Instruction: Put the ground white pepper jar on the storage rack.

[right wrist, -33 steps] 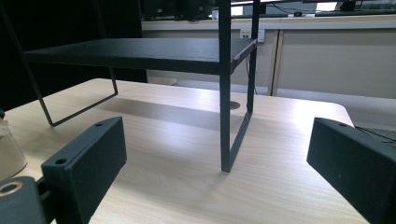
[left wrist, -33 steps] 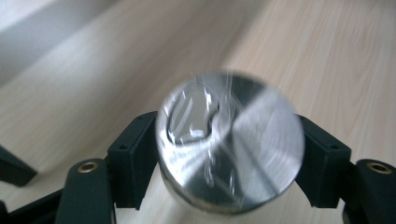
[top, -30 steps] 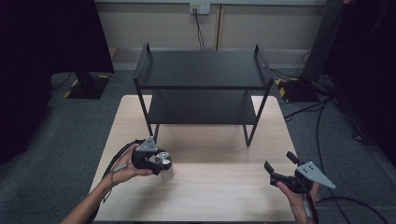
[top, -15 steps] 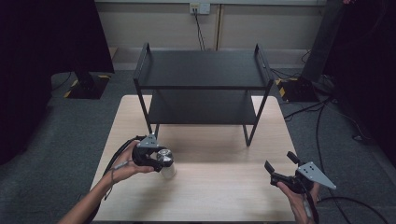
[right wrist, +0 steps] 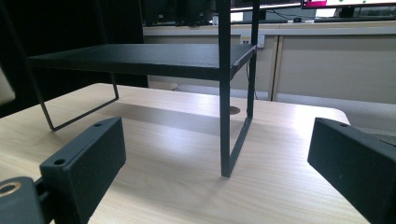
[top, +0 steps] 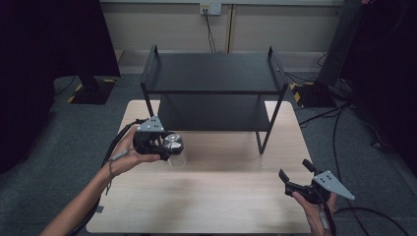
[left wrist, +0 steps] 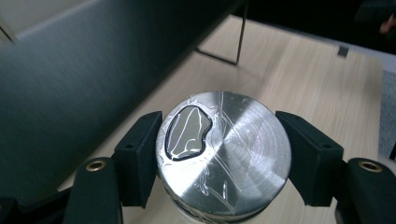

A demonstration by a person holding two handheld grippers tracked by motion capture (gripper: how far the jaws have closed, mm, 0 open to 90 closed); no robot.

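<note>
Jaws of the left gripper (top: 169, 145) are clamping a metal-lidded jar (left wrist: 224, 154) — being carried rightward at centre-left; right gripper (top: 295, 178) is being held wide, empty.

The worktop (top: 216, 196) is pale wood with a fine straight grain. On it stands a matt black two-tier metal shelf (top: 214, 73), its frame and both decks alike dark. Just in front of the shelf's left leg, the left gripper (top: 164, 145) is black with a light grey plate, and its black fingers (left wrist: 137, 156) flank a clear jar with a silver brushed-metal lid (left wrist: 224, 154); the lid bears concentric ring marks and a dark glossy patch, perhaps a sticker under tape. The right gripper (top: 295, 178) is also black with a grey plate. The floor (top: 44, 147) around the shelf's worktop is grey carpet.
</note>
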